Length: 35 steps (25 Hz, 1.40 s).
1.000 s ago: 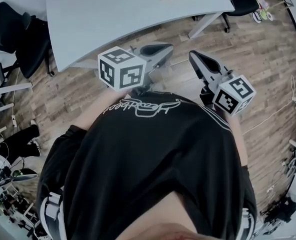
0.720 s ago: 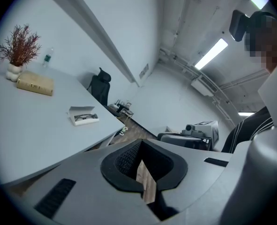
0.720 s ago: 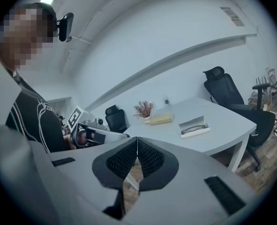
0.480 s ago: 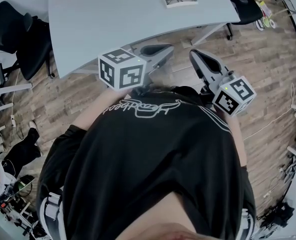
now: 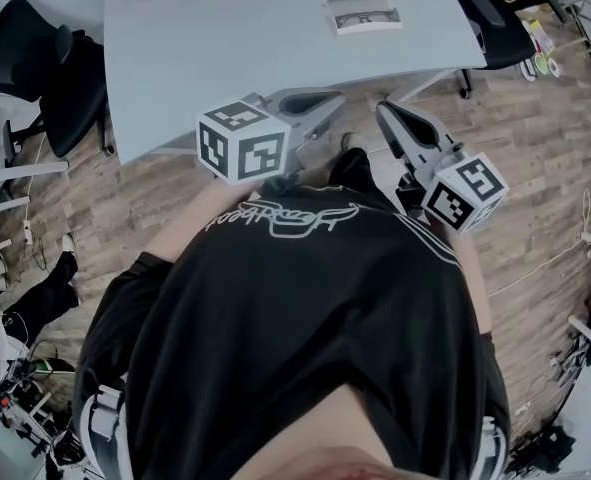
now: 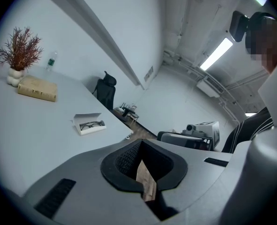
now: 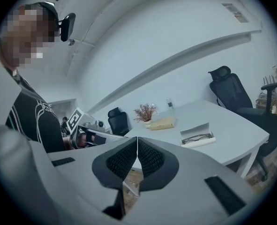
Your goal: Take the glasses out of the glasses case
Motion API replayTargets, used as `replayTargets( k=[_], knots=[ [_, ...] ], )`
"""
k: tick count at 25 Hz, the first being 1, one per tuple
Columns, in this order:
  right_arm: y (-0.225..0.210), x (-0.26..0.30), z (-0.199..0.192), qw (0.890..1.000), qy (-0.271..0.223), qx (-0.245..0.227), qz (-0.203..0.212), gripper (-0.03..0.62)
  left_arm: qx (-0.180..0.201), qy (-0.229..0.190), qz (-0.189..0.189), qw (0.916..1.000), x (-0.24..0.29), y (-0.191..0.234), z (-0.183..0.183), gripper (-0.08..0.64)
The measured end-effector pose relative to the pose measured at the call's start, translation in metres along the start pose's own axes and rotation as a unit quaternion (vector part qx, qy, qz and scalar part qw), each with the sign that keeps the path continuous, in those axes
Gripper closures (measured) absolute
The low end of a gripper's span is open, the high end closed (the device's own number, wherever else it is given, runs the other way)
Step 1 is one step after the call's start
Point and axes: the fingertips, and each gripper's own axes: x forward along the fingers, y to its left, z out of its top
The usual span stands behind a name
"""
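Pale grey worktop ahead, wood floor below, both claws short of the near edge. At the far left corner, a dried plant and a tan box just beside it. Next, the left claw, raised just off the near edge, pads pressed together with nothing between them, only a sliver of floor showing behind. Further right and well out of reach, toward the far right corner, the glasses case: white, lid thrown open, glasses lying inside, untouched. Then the right claw, level with the left one and likewise closed on nothing. Past the right edge, a black chair.

Compared with a second ago: case and worktop lower in the head view, more of the far edge in sight, each claw at much the same spot in the picture. Reads as walking up to the worktop, not yet reaching. Means the task proper has not begun: needs a further step in, then at least one claw parted before closing on the frame. Probably calls for one claw steadying the case while the other lifts, since looks light enough to slide.
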Motion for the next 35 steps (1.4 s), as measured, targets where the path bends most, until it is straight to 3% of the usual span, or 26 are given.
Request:
replayTargets(
  k=[16, 35],
  knots=[
    [-0.115, 0.064, 0.036, 0.997, 0.044, 0.005, 0.059, 0.583, -0.043, -0.018, 0.062, 0.9970, 0.074, 0.084, 0.055, 0.554],
    [-0.186, 0.110, 0.027, 0.987, 0.115, 0.005, 0.111, 0.581, -0.100, -0.024, 0.111, 0.9885, 0.118, 0.147, 0.064, 0.554]
  ],
)
